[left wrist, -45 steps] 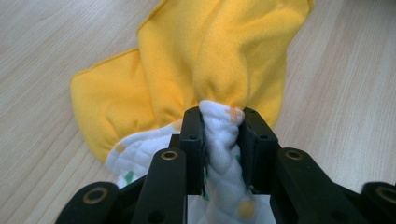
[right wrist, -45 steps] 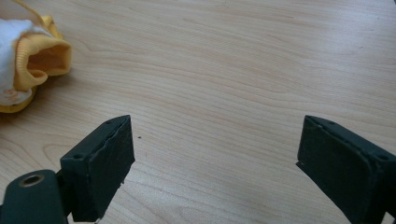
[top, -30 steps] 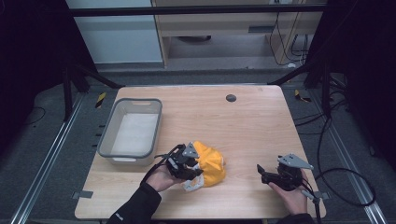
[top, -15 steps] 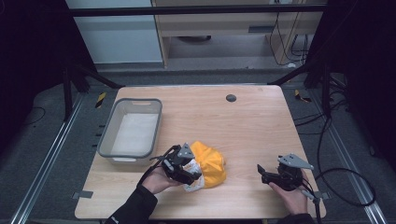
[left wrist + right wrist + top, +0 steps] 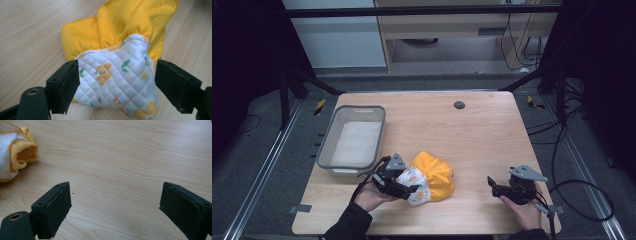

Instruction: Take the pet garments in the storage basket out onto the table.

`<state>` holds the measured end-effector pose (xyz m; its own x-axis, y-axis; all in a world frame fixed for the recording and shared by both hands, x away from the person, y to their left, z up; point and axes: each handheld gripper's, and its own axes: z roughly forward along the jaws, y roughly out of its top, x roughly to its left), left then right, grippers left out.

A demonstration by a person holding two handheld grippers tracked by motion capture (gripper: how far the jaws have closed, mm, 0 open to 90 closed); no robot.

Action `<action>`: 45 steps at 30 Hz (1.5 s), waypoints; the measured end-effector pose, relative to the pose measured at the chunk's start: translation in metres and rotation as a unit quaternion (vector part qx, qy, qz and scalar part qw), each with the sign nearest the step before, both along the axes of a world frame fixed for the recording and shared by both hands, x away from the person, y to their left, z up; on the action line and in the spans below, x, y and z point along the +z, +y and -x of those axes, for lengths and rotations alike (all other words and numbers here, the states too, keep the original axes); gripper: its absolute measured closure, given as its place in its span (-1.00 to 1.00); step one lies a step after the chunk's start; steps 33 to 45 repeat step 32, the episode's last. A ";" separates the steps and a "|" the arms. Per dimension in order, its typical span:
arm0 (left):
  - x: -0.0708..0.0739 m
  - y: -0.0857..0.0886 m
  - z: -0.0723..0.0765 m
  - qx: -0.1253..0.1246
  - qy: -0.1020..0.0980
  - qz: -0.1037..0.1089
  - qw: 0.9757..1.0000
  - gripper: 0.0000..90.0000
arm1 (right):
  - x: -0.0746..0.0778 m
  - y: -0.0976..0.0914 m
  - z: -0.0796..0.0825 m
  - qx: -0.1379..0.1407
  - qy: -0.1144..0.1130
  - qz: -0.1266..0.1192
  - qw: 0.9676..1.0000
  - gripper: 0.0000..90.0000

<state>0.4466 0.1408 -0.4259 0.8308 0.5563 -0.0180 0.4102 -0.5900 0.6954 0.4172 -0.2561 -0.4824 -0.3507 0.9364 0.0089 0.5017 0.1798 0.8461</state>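
A small garment lies crumpled near the table's front, with yellow fabric (image 5: 438,174) and a white quilted printed part (image 5: 416,184) toward my left gripper (image 5: 410,189). In the left gripper view the jaws (image 5: 116,75) have just been opening. They stand wide on either side of the quilted part (image 5: 117,82): the left pad (image 5: 71,80) brushes its edge and a gap shows at the right pad, so nothing is pinched. My right gripper (image 5: 493,185) rests at the front right with nothing between its wide-apart jaws (image 5: 115,195), over bare wood. The garment's yellow cuff (image 5: 22,152) lies some way off it.
A grey plastic bin (image 5: 331,145) with a pale bottom stands at the table's left, just behind my left hand. A small dark round disc (image 5: 459,105) sits near the far edge. The wooden tabletop (image 5: 492,140) ends close in front of both hands.
My left gripper has opened and drawn back to the left off the garment, which now lies loose on the table. The right gripper has not moved.
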 end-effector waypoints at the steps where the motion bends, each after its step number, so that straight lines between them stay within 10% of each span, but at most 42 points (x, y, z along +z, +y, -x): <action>1: 0.000 0.005 0.003 0.013 -0.009 0.008 1.000 -0.59 | 0.000 0.000 0.000 0.000 0.000 0.000 1.000 -0.78; 31: -0.020 0.072 0.044 0.120 -0.066 0.066 0.988 -0.72 | -0.001 0.003 0.002 0.003 0.001 0.011 1.000 -0.79; 45: -0.020 0.072 0.044 0.120 -0.066 0.066 0.988 -0.72 | -0.001 0.003 0.002 0.003 0.001 0.011 1.000 -0.79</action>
